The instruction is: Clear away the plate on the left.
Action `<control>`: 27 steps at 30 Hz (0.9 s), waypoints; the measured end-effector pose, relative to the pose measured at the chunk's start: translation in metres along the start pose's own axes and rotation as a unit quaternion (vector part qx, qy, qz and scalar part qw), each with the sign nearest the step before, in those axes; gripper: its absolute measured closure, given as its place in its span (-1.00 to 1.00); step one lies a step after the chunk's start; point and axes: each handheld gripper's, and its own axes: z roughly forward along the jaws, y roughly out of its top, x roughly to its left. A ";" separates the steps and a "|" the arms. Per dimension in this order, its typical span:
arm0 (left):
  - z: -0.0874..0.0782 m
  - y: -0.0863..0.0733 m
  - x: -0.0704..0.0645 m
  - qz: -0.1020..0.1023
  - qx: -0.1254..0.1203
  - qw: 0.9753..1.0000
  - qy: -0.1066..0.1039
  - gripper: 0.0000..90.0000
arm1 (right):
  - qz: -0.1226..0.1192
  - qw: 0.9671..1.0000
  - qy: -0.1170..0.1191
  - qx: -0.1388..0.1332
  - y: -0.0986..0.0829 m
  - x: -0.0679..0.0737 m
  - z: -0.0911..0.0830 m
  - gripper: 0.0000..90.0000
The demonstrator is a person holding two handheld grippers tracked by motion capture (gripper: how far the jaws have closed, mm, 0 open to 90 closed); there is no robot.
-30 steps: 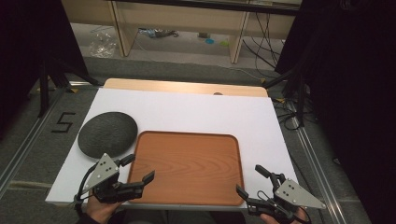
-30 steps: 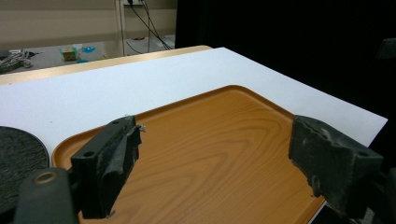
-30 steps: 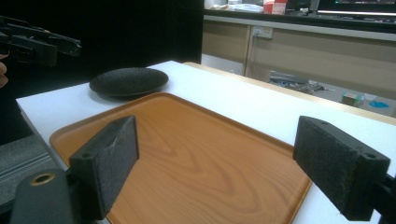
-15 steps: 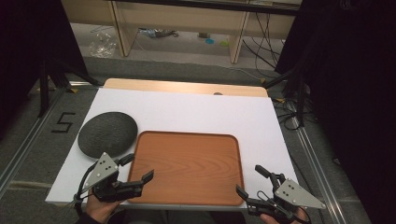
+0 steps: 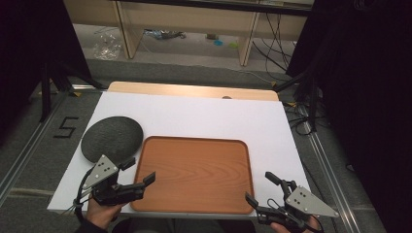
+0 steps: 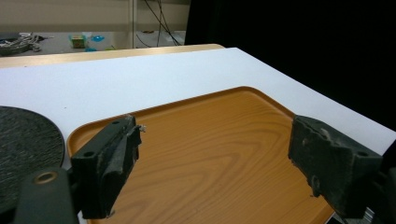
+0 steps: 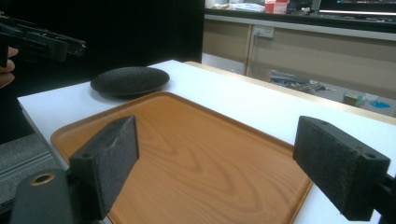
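Note:
An empty wooden tray (image 5: 194,174) lies on the white table (image 5: 204,116), near the front edge. Left of it sits a dark round plate (image 5: 111,138). A hand holds my left gripper (image 5: 141,170) open at the tray's front left corner, pointing across the tray. My right gripper (image 5: 260,187) stands open at the tray's front right corner. In the left gripper view the open left gripper (image 6: 219,158) frames the tray (image 6: 210,149), with the plate (image 6: 23,144) at the left. In the right gripper view the open right gripper (image 7: 224,158) hovers over the tray (image 7: 187,154), and the plate (image 7: 130,80) lies beyond.
A wooden strip (image 5: 194,91) runs along the table's far edge. Behind it are shelves and cables (image 5: 277,43) on the floor. A black stand (image 5: 48,82) is off the table's left side. Dark curtains close both sides. The left gripper (image 7: 42,42) shows far off in the right gripper view.
The left gripper has shifted very slightly near the tray's left corner. The right gripper, tray and plate have stayed put.

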 end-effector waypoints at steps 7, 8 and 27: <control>-0.001 0.001 0.007 -0.017 -0.002 1.000 0.007 -0.65 | 0.000 1.000 0.000 0.000 0.000 0.000 0.000 -0.66; -0.001 0.001 0.007 -0.018 -0.001 1.000 0.007 -0.65 | 0.000 1.000 0.000 0.000 0.000 0.000 0.000 -0.66; -0.001 0.000 0.047 -0.125 0.024 0.991 0.034 -0.65 | -0.001 1.000 0.004 0.000 0.000 0.000 0.000 -0.66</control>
